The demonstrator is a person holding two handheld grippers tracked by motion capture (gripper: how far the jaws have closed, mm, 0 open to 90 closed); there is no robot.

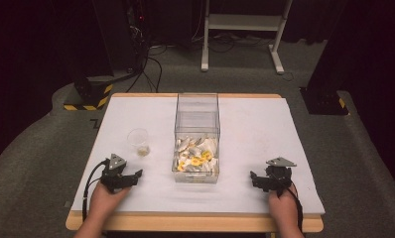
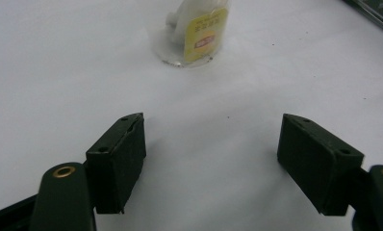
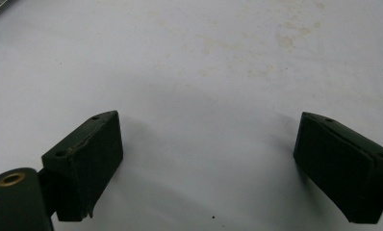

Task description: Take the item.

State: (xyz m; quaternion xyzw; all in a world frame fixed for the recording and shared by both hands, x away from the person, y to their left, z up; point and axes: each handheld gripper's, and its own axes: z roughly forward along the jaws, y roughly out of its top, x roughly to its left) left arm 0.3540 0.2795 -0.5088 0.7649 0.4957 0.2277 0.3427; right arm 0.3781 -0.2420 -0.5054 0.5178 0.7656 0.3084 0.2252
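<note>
A tall clear rectangular plastic bin (image 1: 197, 135) stands at the middle of the white-covered worktop (image 1: 265, 129), its long axis running away from the person toward the far edge; small white and yellow packets (image 1: 195, 154) lie heaped in its near end. To the bin's left, well apart from it, a small clear plastic cup (image 1: 138, 142) stands upright with one item in its bottom. The left gripper (image 1: 131, 177), held in the person's left hand (image 1: 105, 197), rests on the worktop near the front edge, below and just left of the cup, its jaws spread wide and empty. The right gripper (image 1: 257, 179), in the right hand (image 1: 284, 204), lies well to the right of the bin, jaws likewise parted on nothing. The left gripper view shows what the high view cannot resolve: the cup (image 2: 195, 32) holds a white packet with a yellow printed label (image 2: 206, 33) (text too blurred to read), centred ahead of the open jaws. The right gripper view shows faint tan stains (image 3: 257, 43) on the bare white surface ahead.
</note>
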